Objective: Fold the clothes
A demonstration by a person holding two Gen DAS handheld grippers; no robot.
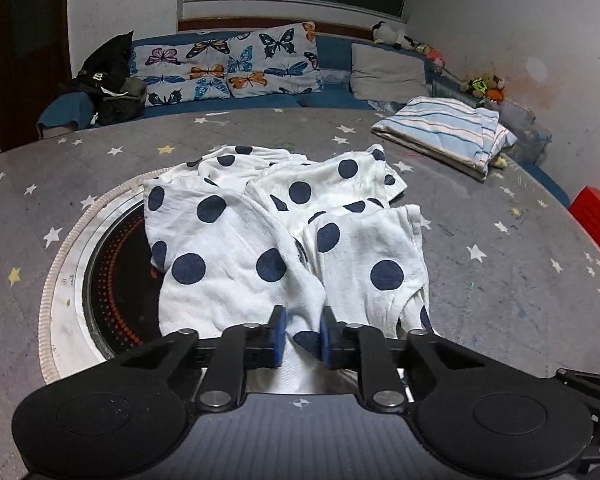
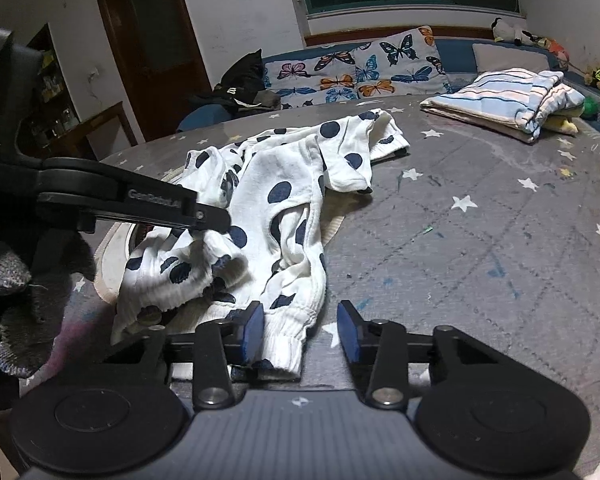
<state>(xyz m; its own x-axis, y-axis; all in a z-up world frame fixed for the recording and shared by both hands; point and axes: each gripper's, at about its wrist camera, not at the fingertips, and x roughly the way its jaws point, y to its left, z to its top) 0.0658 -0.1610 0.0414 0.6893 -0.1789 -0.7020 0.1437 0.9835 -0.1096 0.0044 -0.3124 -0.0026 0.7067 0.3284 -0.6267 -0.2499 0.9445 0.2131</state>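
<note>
The left gripper [image 1: 303, 334] has its blue pads [image 1: 281, 330] pinched in on a bunched fold of the white polka-dot garment [image 1: 284, 236], the cloth squeezed between them and running down out of sight under the gripper body, so how much is caught there is hidden. In the right wrist view that same gripper reaches in from nine o'clock with its tip buried in a lifted, crumpled ridge of fabric, and a grey knitted glove [image 2: 16, 292] sits behind it, partly cut off by the frame edge. The right gripper [image 2: 300, 334] stands wide apart, holding nothing; a ribbed elastic cuff [image 2: 284, 344] of the garment lies between the fingers, pressed against the left pad [image 2: 254, 330] and clear of the right one, though whether it actually touches that pad is hard to be sure of at this angle. The garment spreads from both grippers toward twelve o'clock, soft, wrinkled cotton with navy dots, lying partly over a round dark inset ring [image 1: 112, 280] in the grey star-printed table cover [image 1: 500, 280]. At about one o'clock, well apart, rests a folded striped cloth [image 1: 444, 132]. Beyond it are butterfly-print cushions [image 1: 228, 66] against the wall.
</note>
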